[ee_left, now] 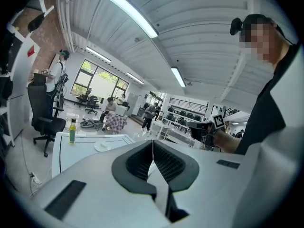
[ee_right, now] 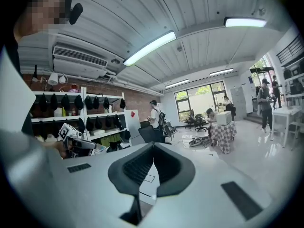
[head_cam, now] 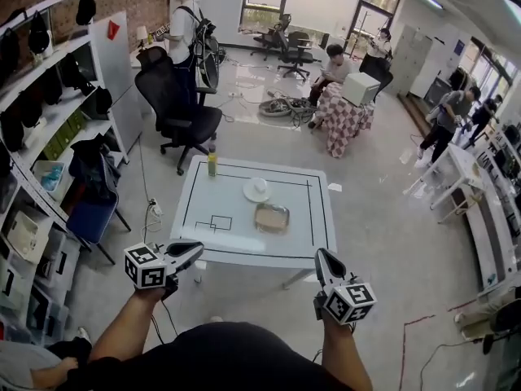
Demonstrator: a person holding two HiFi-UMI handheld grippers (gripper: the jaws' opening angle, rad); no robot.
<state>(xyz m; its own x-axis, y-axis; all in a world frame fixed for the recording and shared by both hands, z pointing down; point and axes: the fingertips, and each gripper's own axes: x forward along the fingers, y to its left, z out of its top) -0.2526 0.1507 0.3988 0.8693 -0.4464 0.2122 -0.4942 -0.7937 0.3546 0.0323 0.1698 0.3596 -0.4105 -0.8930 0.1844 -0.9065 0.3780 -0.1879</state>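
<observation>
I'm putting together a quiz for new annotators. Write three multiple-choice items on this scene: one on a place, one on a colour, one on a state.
1. Where on the table does the bottle stand?
A. far left corner
B. near right corner
C. centre

2. What colour is the dish?
A. red
B. black
C. white

3. How do the left gripper and right gripper stand?
A. both wide open
B. both shut, empty
C. one shut on the bottle

Answers: 1 A, it stands at the far edge on the person's left; 2 C, it shows white in the head view; 3 B, each gripper view shows the jaw tips together with nothing between.
</observation>
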